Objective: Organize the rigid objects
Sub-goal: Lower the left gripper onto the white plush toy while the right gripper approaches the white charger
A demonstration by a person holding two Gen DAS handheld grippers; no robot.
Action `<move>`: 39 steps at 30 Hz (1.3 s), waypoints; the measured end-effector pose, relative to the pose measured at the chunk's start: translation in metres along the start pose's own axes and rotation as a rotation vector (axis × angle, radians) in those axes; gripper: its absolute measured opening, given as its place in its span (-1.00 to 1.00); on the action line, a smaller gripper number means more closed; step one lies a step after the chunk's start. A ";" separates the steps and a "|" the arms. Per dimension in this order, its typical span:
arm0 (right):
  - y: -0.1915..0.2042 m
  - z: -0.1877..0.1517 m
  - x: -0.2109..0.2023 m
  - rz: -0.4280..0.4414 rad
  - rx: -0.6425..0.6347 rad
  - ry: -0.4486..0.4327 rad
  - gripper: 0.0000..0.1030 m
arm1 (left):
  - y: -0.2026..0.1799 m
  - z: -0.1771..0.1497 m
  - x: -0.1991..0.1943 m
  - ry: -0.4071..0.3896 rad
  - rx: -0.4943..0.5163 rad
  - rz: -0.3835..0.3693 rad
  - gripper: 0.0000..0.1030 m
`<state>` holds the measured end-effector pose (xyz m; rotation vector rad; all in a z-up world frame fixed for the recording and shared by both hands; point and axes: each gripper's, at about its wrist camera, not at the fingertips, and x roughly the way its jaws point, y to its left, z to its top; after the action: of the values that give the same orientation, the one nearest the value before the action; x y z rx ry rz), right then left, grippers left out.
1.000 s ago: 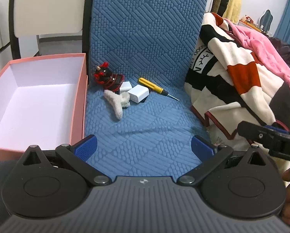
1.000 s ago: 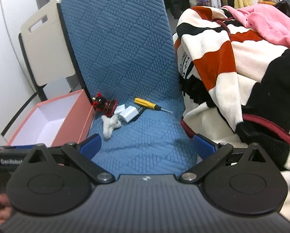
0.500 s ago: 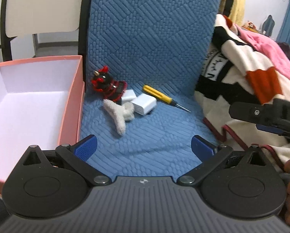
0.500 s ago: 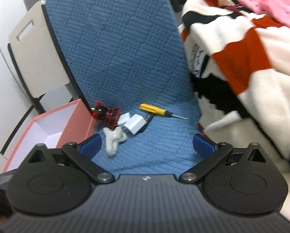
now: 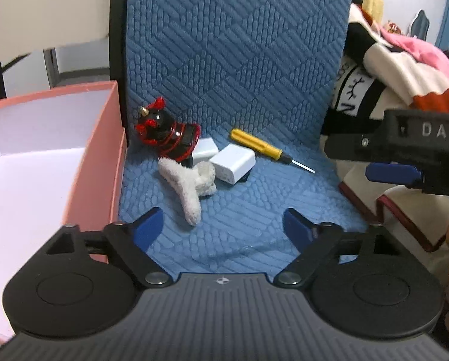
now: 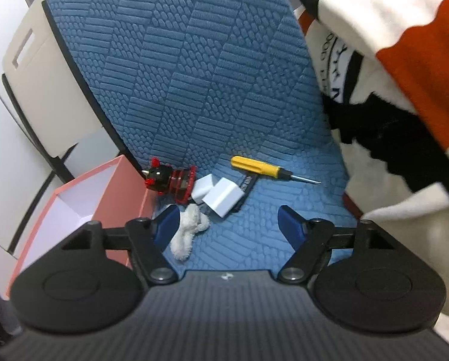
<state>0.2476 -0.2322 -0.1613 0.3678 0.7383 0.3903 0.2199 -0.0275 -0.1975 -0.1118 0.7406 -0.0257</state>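
On the blue quilted seat lie a yellow screwdriver, two white charger blocks, a red and black toy figure and a white fluffy claw clip. An open pink box stands to their left. My left gripper is open and empty, just short of the clip. My right gripper is open and empty, close over the same pile: screwdriver, chargers, toy, clip, box. The right gripper also shows in the left wrist view.
A striped red, black and cream blanket lies along the seat's right edge, with a pink cloth behind. A beige folding chair back stands behind the box. A black strap lies under the chargers.
Both grippers have moved forward toward the pile of objects, which now looks larger. The right gripper has come in further at the left view's right side. Both stay open.
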 end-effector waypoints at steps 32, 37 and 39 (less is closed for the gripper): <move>-0.030 0.008 0.166 0.112 0.412 0.315 0.03 | 0.027 0.016 0.100 0.150 -0.150 0.086 -0.23; -0.033 0.005 0.174 0.107 0.476 0.312 0.03 | 0.029 0.013 0.106 0.158 -0.178 0.086 -0.45; -0.033 0.005 0.178 0.114 0.487 0.313 0.04 | 0.030 0.014 0.109 0.158 -0.185 0.088 -0.52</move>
<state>0.3775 -0.1787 -0.2747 0.8226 1.1246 0.3774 0.3089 -0.0035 -0.2638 -0.2553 0.9047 0.1197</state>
